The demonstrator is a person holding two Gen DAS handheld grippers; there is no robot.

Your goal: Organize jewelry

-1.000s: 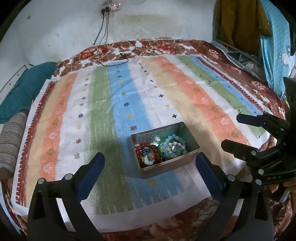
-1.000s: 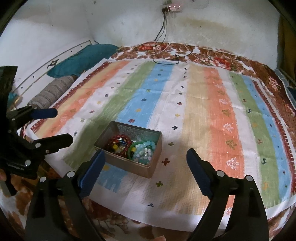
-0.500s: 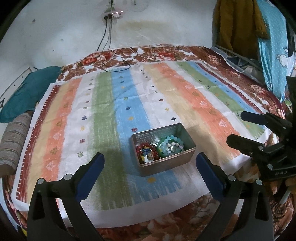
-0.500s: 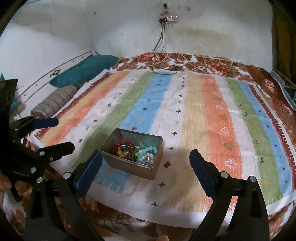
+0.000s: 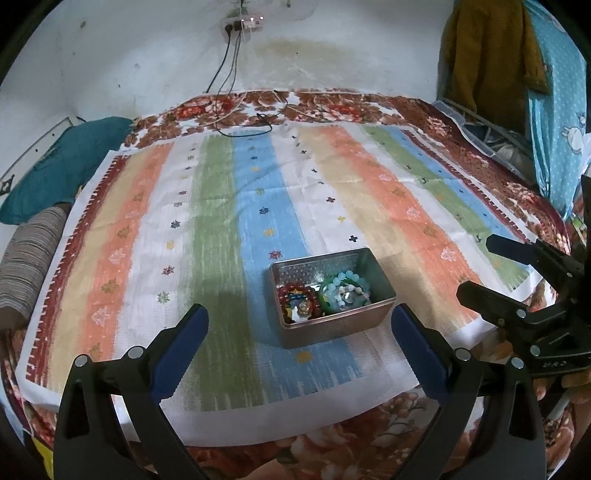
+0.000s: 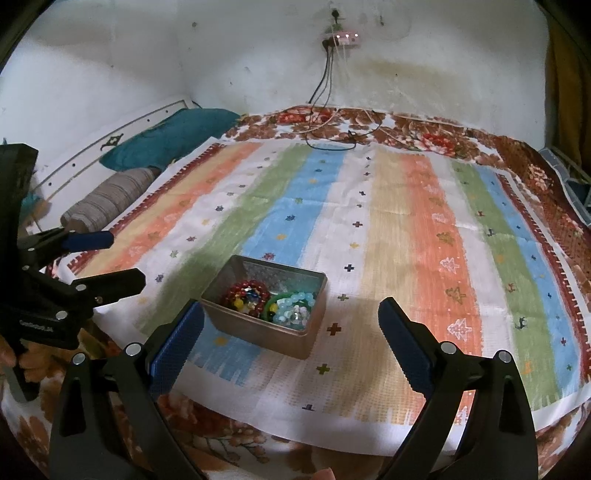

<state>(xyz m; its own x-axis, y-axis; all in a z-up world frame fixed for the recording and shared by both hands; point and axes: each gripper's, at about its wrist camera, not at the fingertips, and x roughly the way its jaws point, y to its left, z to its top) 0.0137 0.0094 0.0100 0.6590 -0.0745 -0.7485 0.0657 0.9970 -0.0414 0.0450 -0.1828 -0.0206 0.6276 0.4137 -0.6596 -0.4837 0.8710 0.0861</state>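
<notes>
Striped in orange, green, blue and cream, the cloth (image 5: 258, 206) spread over the bed gives a flat working surface, and both tools hang above its near edge. Nearest the left wrist camera, the left hand-held gripper (image 5: 300, 328) has its jaws spread wide with nothing between them; the right hand-held gripper (image 6: 291, 321) is likewise wide and empty, and each shows at the edge of the other's view. Just ahead of both, roughly centred between the left one's fingers and closer to the right one's left finger, sits the metal tin (image 5: 332, 325) on the blue stripe. Inside it lie the red bead bracelet (image 5: 297, 299) and, touching it on the right, the pale blue bead bracelet (image 5: 345, 293) coiled over a green ring. With the jewelry gathered in one open container and nothing loose on the cloth, the sorting looks finished or nearly so. Further ahead lie the bare stripes, then black cables (image 5: 251, 125) running to a wall socket (image 5: 242, 26), with a teal pillow (image 5: 59, 170) off to the left. Compared with a second ago, both tools have drawn back and up, so the tin appears smaller and farther off; its contents are unchanged.
</notes>
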